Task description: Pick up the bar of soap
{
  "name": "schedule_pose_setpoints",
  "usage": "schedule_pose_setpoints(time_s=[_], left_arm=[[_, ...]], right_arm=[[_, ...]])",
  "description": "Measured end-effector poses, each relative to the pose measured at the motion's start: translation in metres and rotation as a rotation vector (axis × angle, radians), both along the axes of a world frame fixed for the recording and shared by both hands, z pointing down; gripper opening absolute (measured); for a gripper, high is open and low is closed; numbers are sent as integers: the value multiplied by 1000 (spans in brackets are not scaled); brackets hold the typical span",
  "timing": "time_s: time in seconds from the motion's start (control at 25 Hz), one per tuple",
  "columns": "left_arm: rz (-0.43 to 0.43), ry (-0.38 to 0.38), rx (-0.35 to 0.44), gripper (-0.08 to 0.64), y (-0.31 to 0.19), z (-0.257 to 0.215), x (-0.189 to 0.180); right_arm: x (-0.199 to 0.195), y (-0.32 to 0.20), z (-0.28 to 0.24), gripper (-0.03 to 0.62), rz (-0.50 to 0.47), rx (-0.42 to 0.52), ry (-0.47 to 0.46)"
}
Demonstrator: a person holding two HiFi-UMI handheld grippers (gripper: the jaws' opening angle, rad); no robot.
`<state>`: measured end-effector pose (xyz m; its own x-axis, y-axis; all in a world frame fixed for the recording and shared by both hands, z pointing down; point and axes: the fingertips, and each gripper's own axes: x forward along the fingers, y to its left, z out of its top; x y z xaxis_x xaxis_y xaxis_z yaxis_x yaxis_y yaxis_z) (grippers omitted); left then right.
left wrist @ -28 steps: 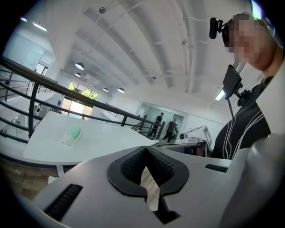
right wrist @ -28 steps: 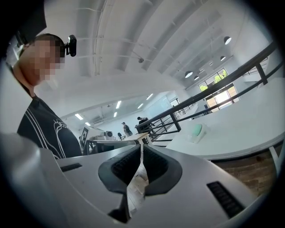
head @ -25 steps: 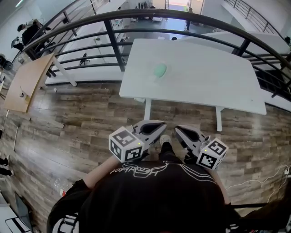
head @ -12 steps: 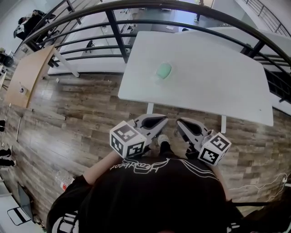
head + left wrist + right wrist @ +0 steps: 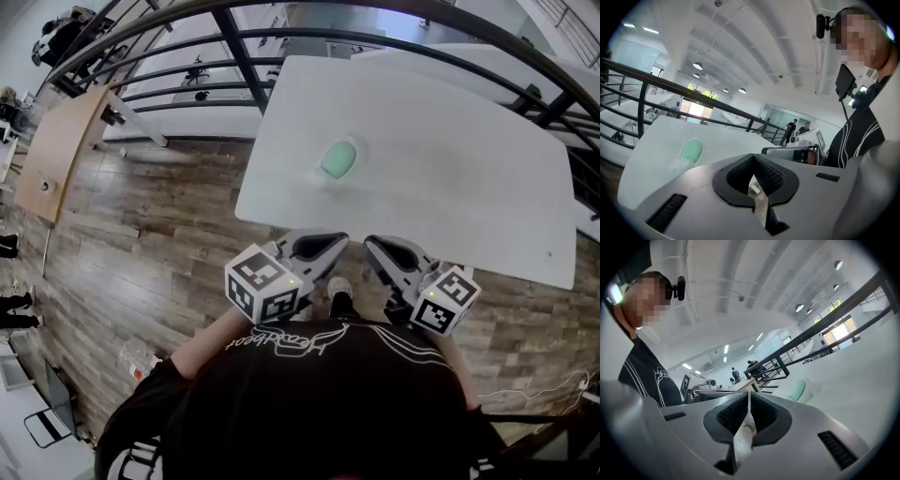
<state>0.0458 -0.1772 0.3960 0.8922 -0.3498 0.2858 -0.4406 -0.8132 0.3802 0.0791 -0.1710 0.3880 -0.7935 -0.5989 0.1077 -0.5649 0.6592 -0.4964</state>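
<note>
One bar of soap (image 5: 338, 159) on one table (image 5: 459, 187); left gripper (image 5: 339, 241) and right gripper (image 5: 369, 244), fingers pressed together

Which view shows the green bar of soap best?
The head view: it looks down on the whole soap, lying on the white table. The left gripper view shows the soap low and flattened; the right gripper view shows the soap small, side-on.
</note>
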Motion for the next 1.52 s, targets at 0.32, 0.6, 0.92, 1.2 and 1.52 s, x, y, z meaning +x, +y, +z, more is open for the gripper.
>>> schedule_pose_setpoints(time_s=[0.32,0.6,0.92,1.2,1.52], left_arm=[[-39,-34,-2,8,-62,8,17],[-67,-70,7,8,-94,15,19],[-80,-111,5,9,-116,30,23],[-109,-163,7,9,-140,43,19],[-110,-217,-4,66,-160,63,21]], right_arm=[[17,-63,5,20,-45,-5,-14],[19,-97,10,20,-86,0,-9],[25,-119,21,20,-107,-21,-7],[29,-136,36,20,-109,-46,-9],[33,-153,52,20,-103,-70,-8]])
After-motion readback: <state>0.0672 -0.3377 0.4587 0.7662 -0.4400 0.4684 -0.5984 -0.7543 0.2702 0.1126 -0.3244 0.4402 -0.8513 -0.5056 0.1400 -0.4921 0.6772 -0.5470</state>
